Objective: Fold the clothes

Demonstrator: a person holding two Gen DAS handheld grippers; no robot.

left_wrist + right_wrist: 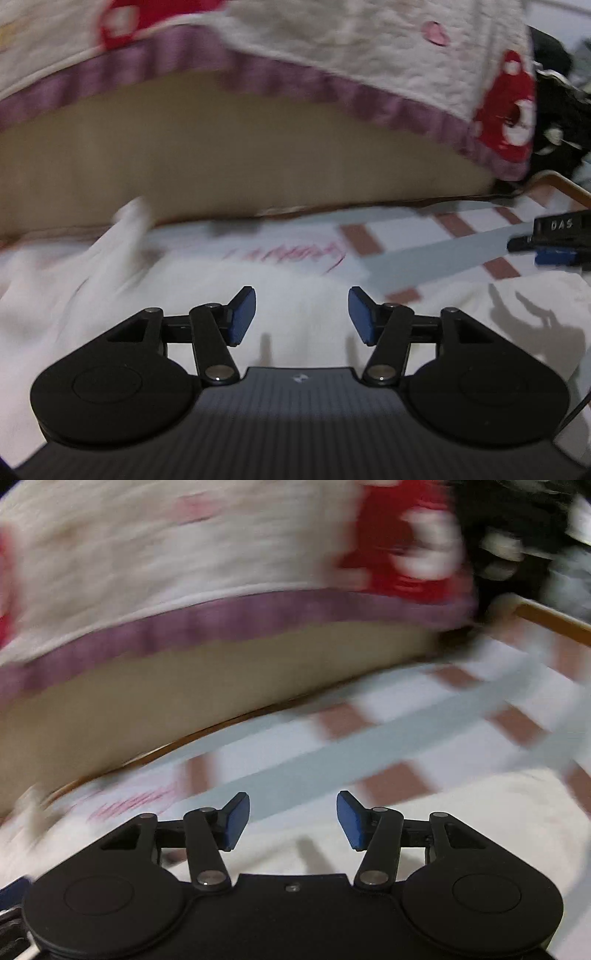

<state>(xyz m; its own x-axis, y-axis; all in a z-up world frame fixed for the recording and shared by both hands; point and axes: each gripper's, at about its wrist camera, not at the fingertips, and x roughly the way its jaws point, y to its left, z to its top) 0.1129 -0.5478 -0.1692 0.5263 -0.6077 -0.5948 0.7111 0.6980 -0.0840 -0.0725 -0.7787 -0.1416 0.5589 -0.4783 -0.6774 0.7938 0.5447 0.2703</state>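
**Letting go over a loose white garment**

Hovering with jaws apart and nothing between them, the left gripper and right gripper sit above the white garment, which lies rumpled on the checked sheet beside the quilt. The likely slip (both views are blurred): a hasty regrasp pinches sheet along with cloth, or catches one layer only, skewing the fold.

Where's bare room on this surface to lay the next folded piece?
Free: the checked sheet between the white garment and the tan bed side, ahead of the right gripper. Crowded: the garment under the left gripper; dark clothes far right.
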